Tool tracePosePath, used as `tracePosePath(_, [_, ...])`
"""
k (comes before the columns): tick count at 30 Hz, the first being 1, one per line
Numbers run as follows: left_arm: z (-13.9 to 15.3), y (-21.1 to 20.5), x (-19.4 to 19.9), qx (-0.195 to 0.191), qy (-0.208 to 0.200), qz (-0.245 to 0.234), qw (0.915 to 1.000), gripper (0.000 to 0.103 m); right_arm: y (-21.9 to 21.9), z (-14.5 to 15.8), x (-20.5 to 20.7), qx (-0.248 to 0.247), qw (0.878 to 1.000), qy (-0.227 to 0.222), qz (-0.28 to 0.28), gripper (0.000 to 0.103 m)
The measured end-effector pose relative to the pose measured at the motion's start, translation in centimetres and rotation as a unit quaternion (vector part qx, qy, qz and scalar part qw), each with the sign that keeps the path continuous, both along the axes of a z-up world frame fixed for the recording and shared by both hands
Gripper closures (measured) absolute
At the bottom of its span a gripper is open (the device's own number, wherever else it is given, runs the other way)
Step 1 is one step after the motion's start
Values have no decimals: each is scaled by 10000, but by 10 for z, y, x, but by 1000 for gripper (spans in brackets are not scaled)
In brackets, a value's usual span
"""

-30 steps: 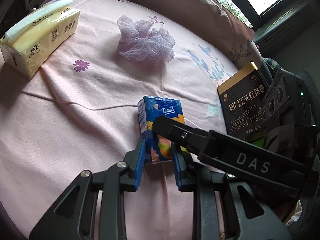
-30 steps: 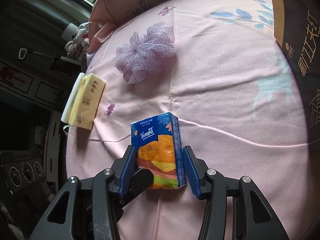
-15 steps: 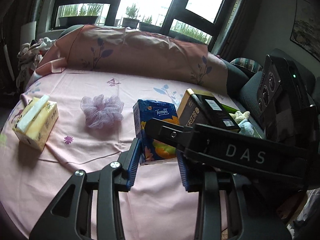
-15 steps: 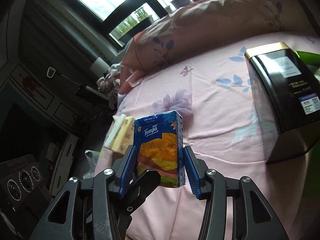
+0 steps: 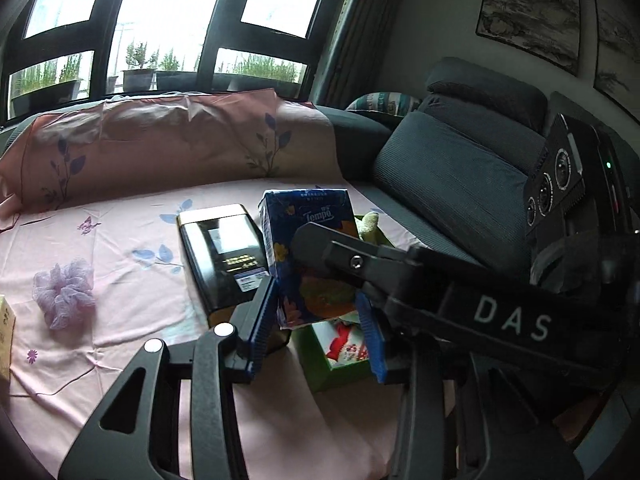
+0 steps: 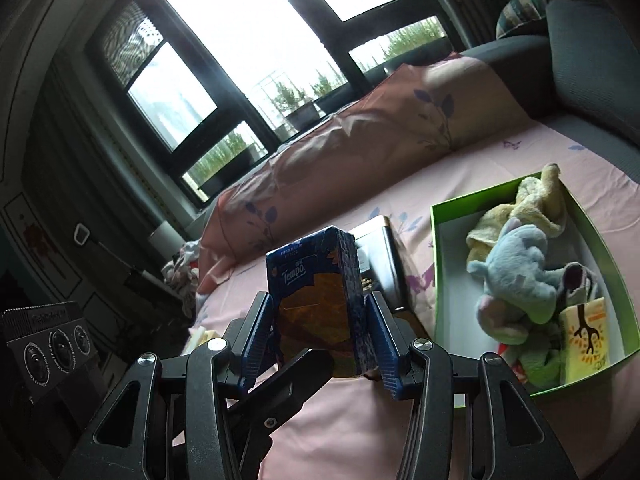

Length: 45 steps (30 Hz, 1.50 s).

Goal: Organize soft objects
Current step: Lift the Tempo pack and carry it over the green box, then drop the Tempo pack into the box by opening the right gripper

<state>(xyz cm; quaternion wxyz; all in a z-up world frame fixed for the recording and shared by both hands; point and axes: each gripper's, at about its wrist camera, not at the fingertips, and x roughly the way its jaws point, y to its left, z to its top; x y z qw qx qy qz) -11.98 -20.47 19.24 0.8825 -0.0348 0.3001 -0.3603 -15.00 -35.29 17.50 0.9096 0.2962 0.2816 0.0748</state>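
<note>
A blue and orange Tempo tissue pack (image 5: pixel 304 252) is held upright in the air between both grippers, above the pink bedsheet. My left gripper (image 5: pixel 316 328) is shut on its sides. My right gripper (image 6: pixel 320 332) is shut on the same pack (image 6: pixel 320 292) from the other direction. A green box (image 6: pixel 600 248) to the right holds a blue plush elephant (image 6: pixel 516 272), a cream plush toy (image 6: pixel 524 204) and a yellow tissue pack (image 6: pixel 584 340). In the left wrist view the box (image 5: pixel 320 372) lies just below the pack. A purple mesh puff (image 5: pixel 64 298) lies at the left.
A black and gold tea tin (image 5: pixel 224 256) stands left of the green box. A yellow tissue pack (image 5: pixel 6 328) sits at the far left edge. A pink floral pillow (image 5: pixel 160 148) lines the back. A grey sofa cushion (image 5: pixel 452 184) is at the right.
Both grippers have lifted the Tempo pack off the sheet and carried it right, from beside the tea tin to over the green box. The views tilted up toward the window.
</note>
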Motion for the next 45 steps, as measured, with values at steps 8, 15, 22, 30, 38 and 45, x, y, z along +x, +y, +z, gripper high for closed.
tracePosePath(8, [-23, -66, 11, 236, 501, -633, 9965, 65, -58, -28, -13, 387, 9964, 355, -666, 52])
tracePosePath(15, [-51, -100, 24, 542, 939, -834, 9906, 64, -84, -60, -10, 485, 9895, 958, -970, 52])
tracePosePath(22, [-66, -112, 35, 651, 1291, -869, 9857, 64, -97, -76, -10, 651, 9828, 1247, -1194, 52])
tracePosePath(30, [-53, -84, 20, 691, 1016, -587, 9907, 61, -104, -68, -25, 592, 9733, 1257, -1826, 40])
tracePosePath(38, [-31, -14, 6, 538, 608, 178, 9965, 18, -92, -42, -31, 207, 9680, 1063, -2265, 28])
tracePosePath(45, [-24, 42, -11, 648, 324, 1240, 9896, 1, -61, -14, -28, -561, 9687, 893, -2248, 23])
